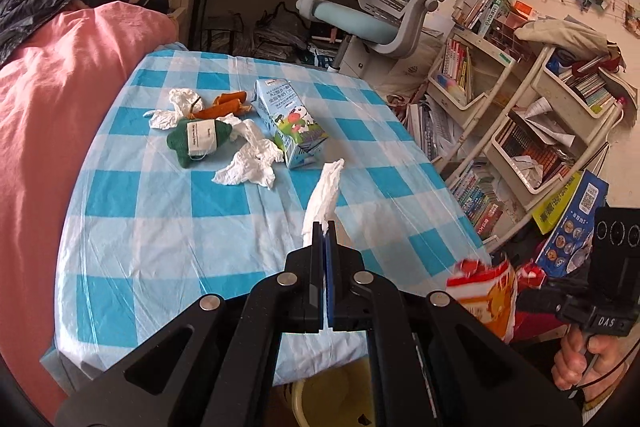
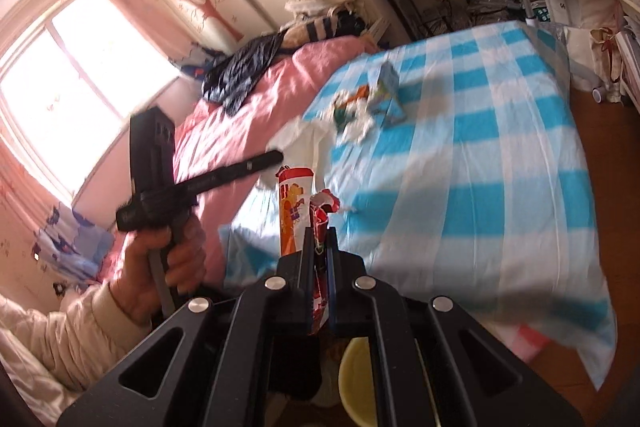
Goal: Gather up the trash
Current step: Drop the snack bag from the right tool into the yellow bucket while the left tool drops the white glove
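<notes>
My left gripper [image 1: 324,227] is shut on a white crumpled tissue [image 1: 325,191], held above the near edge of the blue-checked table [image 1: 168,227]. My right gripper [image 2: 319,231] is shut on a red and orange snack wrapper [image 2: 294,211], which also shows in the left wrist view [image 1: 486,291] beside the table's right corner. On the table lie more white tissues [image 1: 250,163], a light blue milk carton [image 1: 290,123], a green cloth toy [image 1: 196,143] and orange peel pieces [image 1: 224,105]. A yellow bin [image 2: 358,383] sits below both grippers and also shows in the left wrist view [image 1: 332,395].
A pink quilt [image 1: 52,115] lies left of the table. A grey and blue desk chair [image 1: 380,7] stands behind it. Cluttered white bookshelves [image 1: 520,99] and a blue box [image 1: 572,227] stand on the right. A window [image 2: 60,79] is at the far left.
</notes>
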Motion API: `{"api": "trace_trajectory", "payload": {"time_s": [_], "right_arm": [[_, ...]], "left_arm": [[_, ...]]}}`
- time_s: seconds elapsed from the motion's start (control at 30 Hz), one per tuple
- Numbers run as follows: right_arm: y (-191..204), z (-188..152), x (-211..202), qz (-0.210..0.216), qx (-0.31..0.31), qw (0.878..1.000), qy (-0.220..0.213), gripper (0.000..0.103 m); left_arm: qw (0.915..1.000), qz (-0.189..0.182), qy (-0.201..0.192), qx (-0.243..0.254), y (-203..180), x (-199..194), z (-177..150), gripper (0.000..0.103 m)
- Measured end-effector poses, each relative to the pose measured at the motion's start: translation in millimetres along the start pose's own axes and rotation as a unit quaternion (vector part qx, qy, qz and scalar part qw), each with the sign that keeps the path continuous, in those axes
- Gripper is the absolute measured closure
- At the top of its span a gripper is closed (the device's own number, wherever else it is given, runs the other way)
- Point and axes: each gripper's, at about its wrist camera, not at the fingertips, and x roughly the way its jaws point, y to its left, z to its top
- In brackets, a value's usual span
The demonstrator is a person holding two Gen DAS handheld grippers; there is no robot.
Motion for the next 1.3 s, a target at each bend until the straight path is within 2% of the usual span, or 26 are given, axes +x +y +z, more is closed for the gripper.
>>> {"api": "trace_trajectory", "payload": {"time_s": [0.17,0.33,0.43,0.47,0.5,0.6,0.83,0.93,0.97,1.0,1.1,1.17,1.3], "right_arm": [[11.3,-34.4,12.3,-0.029,-0.045,0.996,0.074,0.097],[16.6,-58.0,38.1,-0.055,-0.096,0.982,0.152,0.096],[13.2,-67.0,53.1,-0.073,-0.110,0.974,0.185,0.081],[12.4,-67.9,54.9,-0.078,-0.113,0.973,0.188,0.074],[11.3,-68.1,55.6,-0.081,-0.112,0.972,0.188,0.071],[5.4,-62.5,53.4,-0.094,-0.103,0.975,0.172,0.057],[-7.1,-41.9,25.6,-0.125,-0.059,0.987,0.081,0.042],[-15.8,-34.0,12.7,-0.134,-0.034,0.990,0.039,0.040],[-18.5,-32.1,7.5,-0.141,-0.026,0.989,0.025,0.038],[-20.9,-30.6,3.7,-0.146,-0.020,0.989,0.014,0.038],[-25.7,-25.3,-6.7,-0.154,0.004,0.988,-0.019,0.038],[-28.3,-22.5,-14.8,-0.157,0.014,0.987,-0.039,0.037],[-30.0,-19.8,-23.4,-0.163,0.018,0.985,-0.059,0.036]], "left_arm": [[0.9991,-0.010,-0.005,-0.042,15.2,-15.3,-9.6,0.102],[0.9974,-0.020,-0.016,-0.067,26.3,-25.3,-11.8,0.102],[0.9970,-0.031,-0.020,-0.068,26.7,-30.4,-13.7,0.102],[0.9970,-0.034,-0.019,-0.067,25.7,-31.5,-15.5,0.102],[0.9970,-0.038,-0.017,-0.065,24.7,-31.9,-16.5,0.102],[0.9969,-0.057,-0.005,-0.055,16.8,-32.1,-23.6,0.102],[0.9931,-0.090,0.075,0.012,-27.9,-22.7,-71.4,0.101],[0.9818,-0.108,0.148,0.051,-50.0,-9.2,-103.4,0.101],[0.9760,-0.104,0.178,0.069,-58.1,-2.0,-115.9,0.099],[0.9737,-0.092,0.190,0.086,-62.7,2.3,-124.3,0.097],[0.9702,-0.057,0.201,0.122,-72.3,9.3,-138.8,0.078],[0.9745,-0.034,0.188,0.117,-68.9,10.2,-138.4,0.059],[0.9830,-0.018,0.168,0.071,-51.6,9.0,-129.6,0.052]]}}
